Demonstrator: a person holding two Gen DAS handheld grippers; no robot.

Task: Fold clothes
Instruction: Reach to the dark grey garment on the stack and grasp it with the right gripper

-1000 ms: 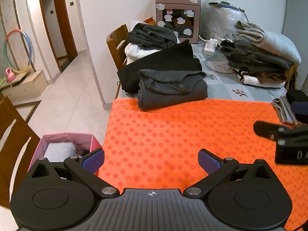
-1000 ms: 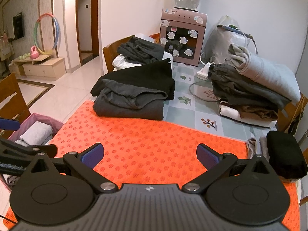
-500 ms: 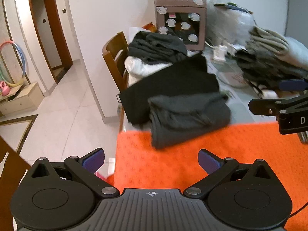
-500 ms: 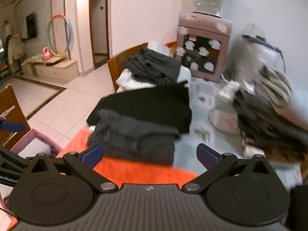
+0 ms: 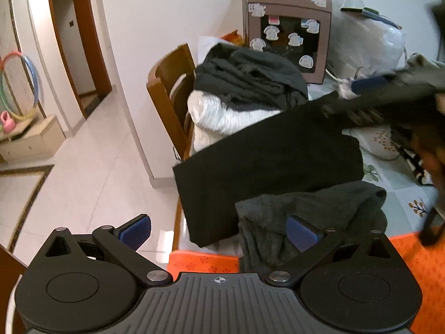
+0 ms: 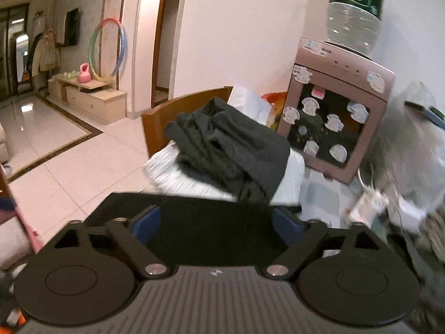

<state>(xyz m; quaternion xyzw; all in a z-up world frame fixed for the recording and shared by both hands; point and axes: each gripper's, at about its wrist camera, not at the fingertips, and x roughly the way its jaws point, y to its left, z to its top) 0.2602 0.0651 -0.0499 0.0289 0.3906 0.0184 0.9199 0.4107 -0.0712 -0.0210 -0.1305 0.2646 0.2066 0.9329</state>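
Observation:
A folded black garment [image 5: 267, 150] lies at the table's far left, with a folded dark grey garment [image 5: 311, 211] in front of it on the edge of the orange mat [image 5: 200, 261]. My left gripper [image 5: 219, 229] is open just before the grey garment, its right pad against the cloth's near edge. My right gripper [image 6: 215, 225] is open over the black garment [image 6: 205, 231], nothing between its fingers. Behind it, a crumpled dark garment [image 6: 230, 150] rests on white clothing [image 6: 178, 178]. The right gripper's arm [image 5: 375, 103] crosses the left view, blurred.
A wooden chair [image 5: 169, 89] stands at the table's left end. A pink water dispenser [image 6: 336, 122] sits at the back, with a plastic bag [image 5: 370, 44] and a white plug strip [image 6: 367, 206] beside it. A blurred clothes pile [image 6: 428, 228] lies right. White tile floor [image 5: 83, 172] lies left.
Both grippers moved forward and left across the orange mat to the folded garments. The right one now hangs over the black garment; the left one has reached the grey one. Both stayed open.

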